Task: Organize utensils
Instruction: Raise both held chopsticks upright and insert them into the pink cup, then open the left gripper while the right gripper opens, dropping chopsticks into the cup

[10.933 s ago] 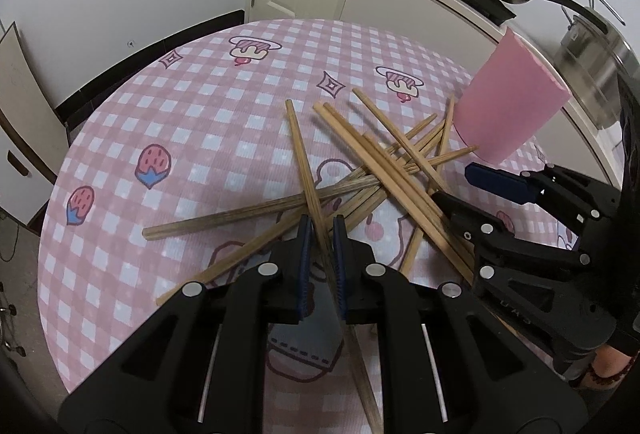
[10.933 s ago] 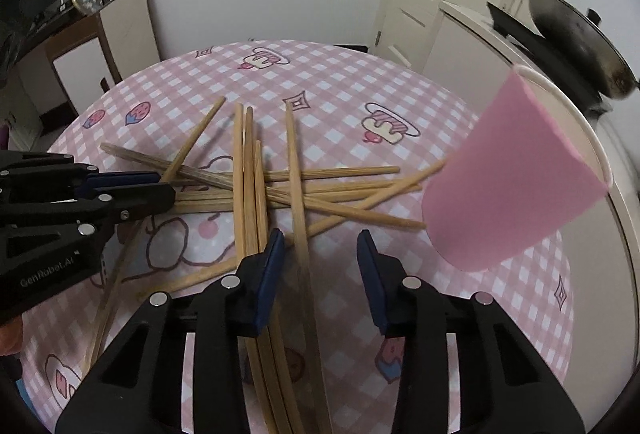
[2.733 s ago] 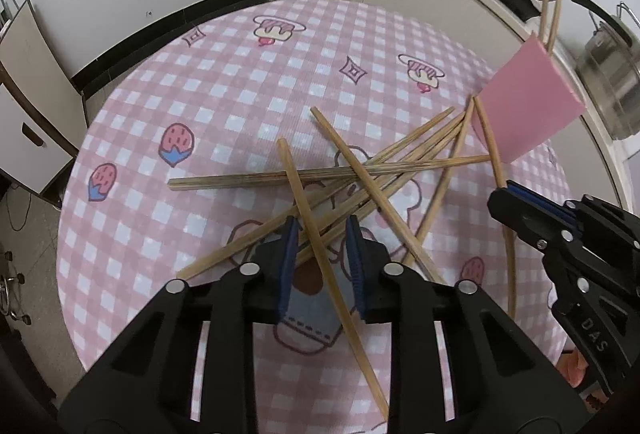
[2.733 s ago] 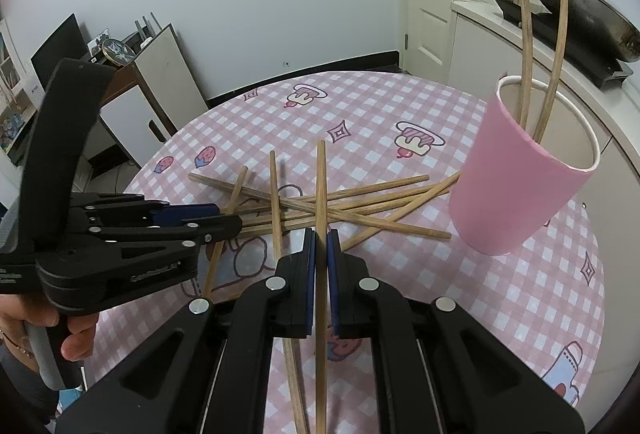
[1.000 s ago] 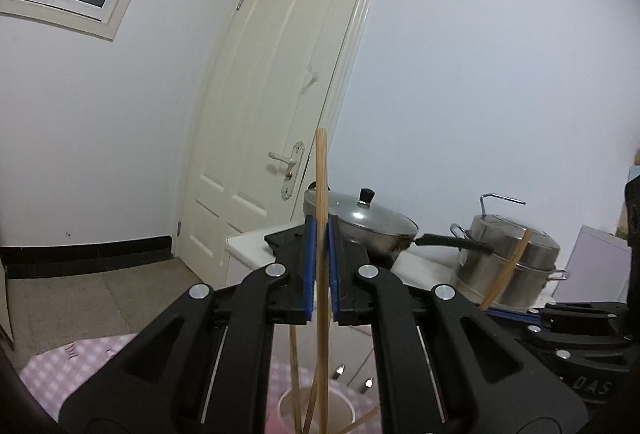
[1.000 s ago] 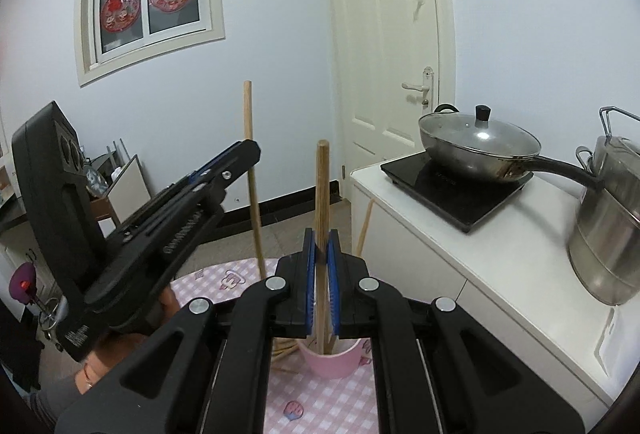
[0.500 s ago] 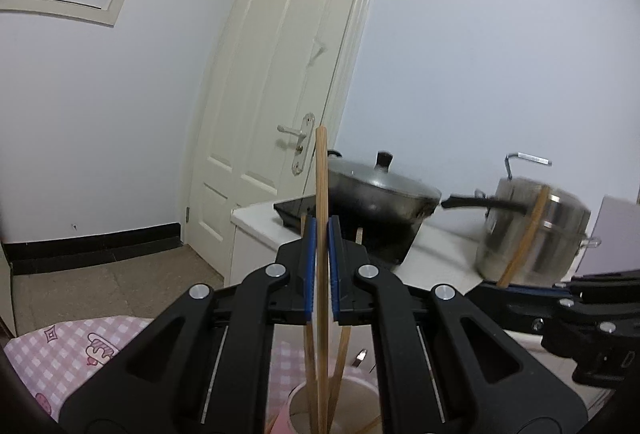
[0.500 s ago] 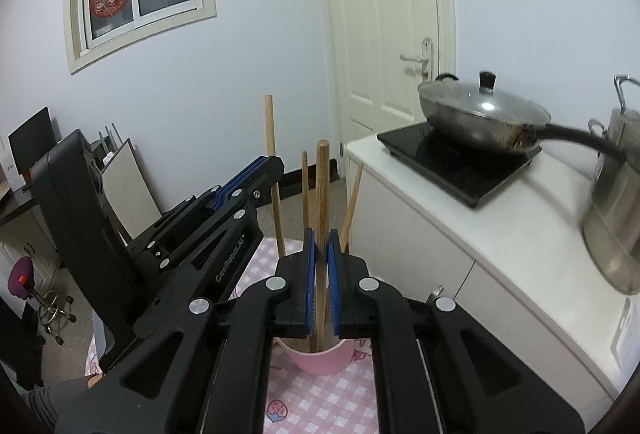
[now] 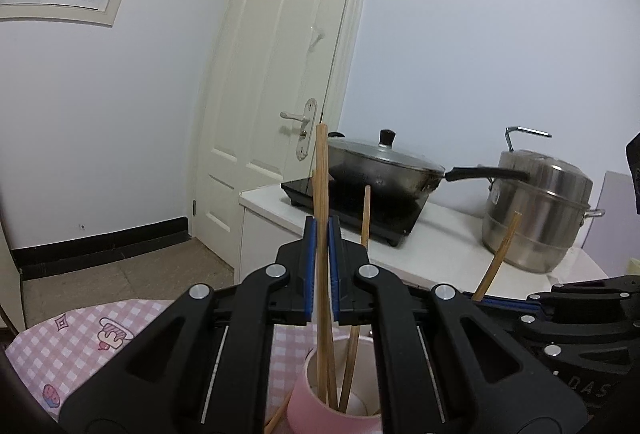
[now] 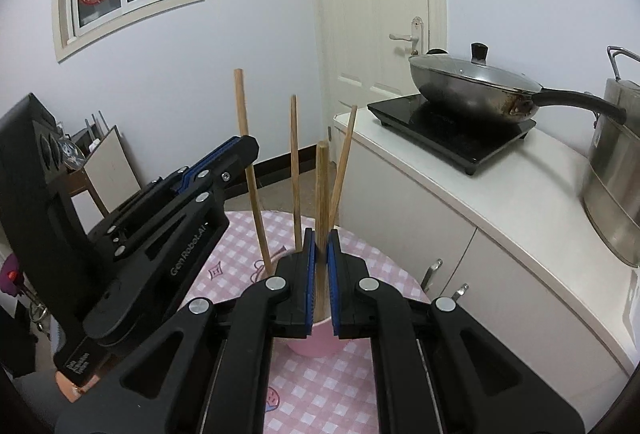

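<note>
**A:** You're mid-drop. Your left claw (image 9: 321, 270) is clamped tight on a chopstick (image 9: 321, 194) held upright, its lower end already inside the pink cup (image 9: 320, 410) on the table (image 9: 80, 338). Your right claw (image 10: 319, 274) is pinched shut on its own chopstick (image 10: 321, 186), right over the same cup.

**B:** So next you just let go?

**A:** Probably: sink both tips a bit deeper, then spread the jaws so the sticks lean among the others without tipping the cup.

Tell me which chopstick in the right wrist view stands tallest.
The chopstick clamped in the left tool; its top rises above the two loose ones and the right tool's.
</note>
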`<action>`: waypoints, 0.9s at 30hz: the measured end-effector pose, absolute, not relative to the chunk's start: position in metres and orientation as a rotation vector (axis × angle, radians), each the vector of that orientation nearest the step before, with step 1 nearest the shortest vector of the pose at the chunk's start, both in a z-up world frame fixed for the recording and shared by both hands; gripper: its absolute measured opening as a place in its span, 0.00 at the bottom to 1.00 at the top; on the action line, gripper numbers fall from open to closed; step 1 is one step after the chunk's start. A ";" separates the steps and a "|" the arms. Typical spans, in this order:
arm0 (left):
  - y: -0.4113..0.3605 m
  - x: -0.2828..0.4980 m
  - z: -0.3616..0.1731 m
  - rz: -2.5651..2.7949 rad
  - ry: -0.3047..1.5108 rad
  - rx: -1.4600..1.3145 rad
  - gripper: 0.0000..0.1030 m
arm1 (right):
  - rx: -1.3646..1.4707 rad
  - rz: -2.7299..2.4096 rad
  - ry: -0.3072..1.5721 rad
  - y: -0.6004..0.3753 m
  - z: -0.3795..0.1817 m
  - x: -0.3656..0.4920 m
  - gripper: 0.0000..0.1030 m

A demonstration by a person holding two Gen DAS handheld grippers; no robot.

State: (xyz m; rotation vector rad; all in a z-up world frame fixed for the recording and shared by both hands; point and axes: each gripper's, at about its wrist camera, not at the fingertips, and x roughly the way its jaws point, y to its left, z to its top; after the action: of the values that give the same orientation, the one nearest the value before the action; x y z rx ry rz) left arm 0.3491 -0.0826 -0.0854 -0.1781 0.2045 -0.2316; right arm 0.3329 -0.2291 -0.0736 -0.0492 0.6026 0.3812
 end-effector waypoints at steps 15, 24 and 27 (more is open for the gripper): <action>-0.075 0.334 -0.089 -0.260 0.303 -0.152 0.09 | -0.053 0.347 0.601 -0.224 -0.076 0.321 0.05; -0.065 0.313 -0.082 -0.287 0.333 -0.183 0.53 | -0.043 0.339 0.595 -0.224 -0.071 0.305 0.20; -0.062 0.303 -0.078 -0.288 0.336 -0.179 0.53 | -0.046 0.337 0.589 -0.222 -0.069 0.297 0.23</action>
State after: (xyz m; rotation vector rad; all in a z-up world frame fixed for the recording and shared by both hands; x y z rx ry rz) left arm 0.3027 -0.0615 -0.0778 -0.1791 0.3359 -0.2875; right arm 0.2969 -0.2222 -0.0691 -0.0460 0.5893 0.3372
